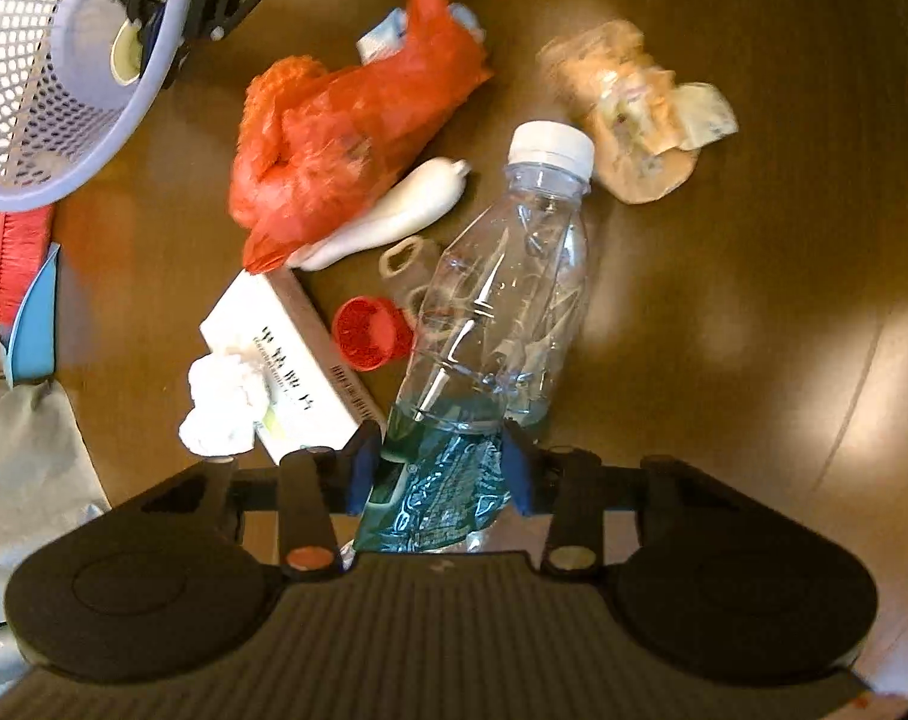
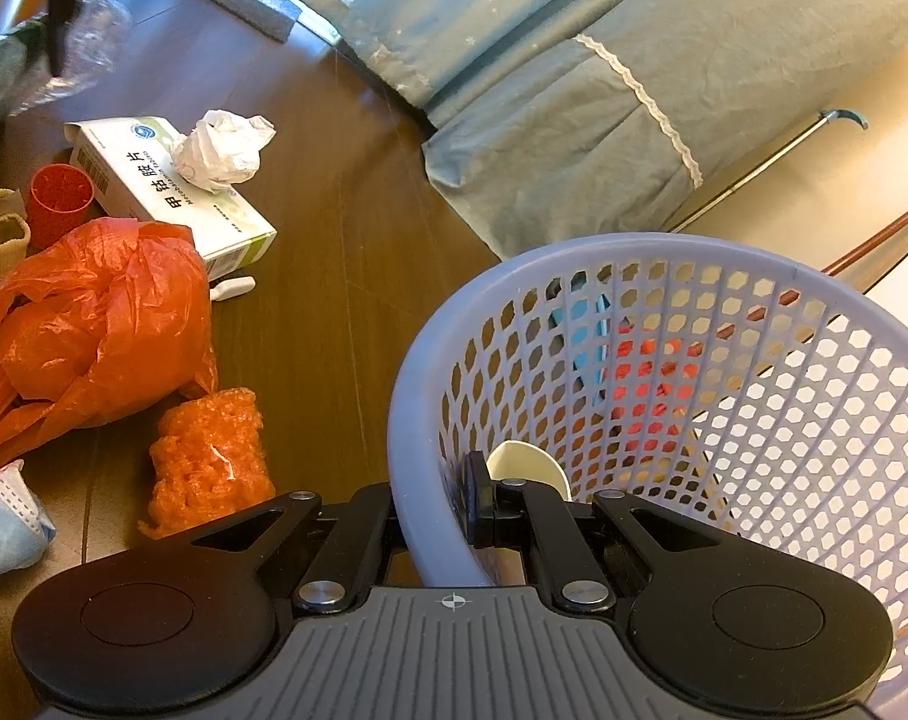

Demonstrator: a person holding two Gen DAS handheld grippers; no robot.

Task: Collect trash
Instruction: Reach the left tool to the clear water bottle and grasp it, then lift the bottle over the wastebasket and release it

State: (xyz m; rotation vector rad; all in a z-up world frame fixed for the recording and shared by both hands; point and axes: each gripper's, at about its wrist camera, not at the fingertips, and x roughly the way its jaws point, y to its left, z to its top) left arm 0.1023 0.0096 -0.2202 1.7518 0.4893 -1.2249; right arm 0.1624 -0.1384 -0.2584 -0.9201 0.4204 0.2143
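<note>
My left gripper [image 1: 439,468] is shut on the lower, blue-labelled part of a clear plastic bottle [image 1: 514,300] with a white cap, which is raised over the brown floor. On the floor lie an orange plastic bag [image 1: 346,138], a white medicine box [image 1: 286,360], a crumpled tissue [image 1: 223,408], a red cap [image 1: 367,339] and a crumpled clear wrapper [image 1: 628,114]. My right gripper [image 2: 436,504] is shut on the rim of a lavender mesh basket [image 2: 724,276], one finger inside and one outside. A white paper cup [image 2: 529,468] lies in the basket.
Orange bubble wrap [image 2: 211,462] and a face mask [image 2: 4,528] lie beside the basket. A bed with a blue-grey sheet [image 2: 574,90] borders the floor. Red and blue items [image 1: 22,288] and grey cloth [image 1: 22,468] sit at the left.
</note>
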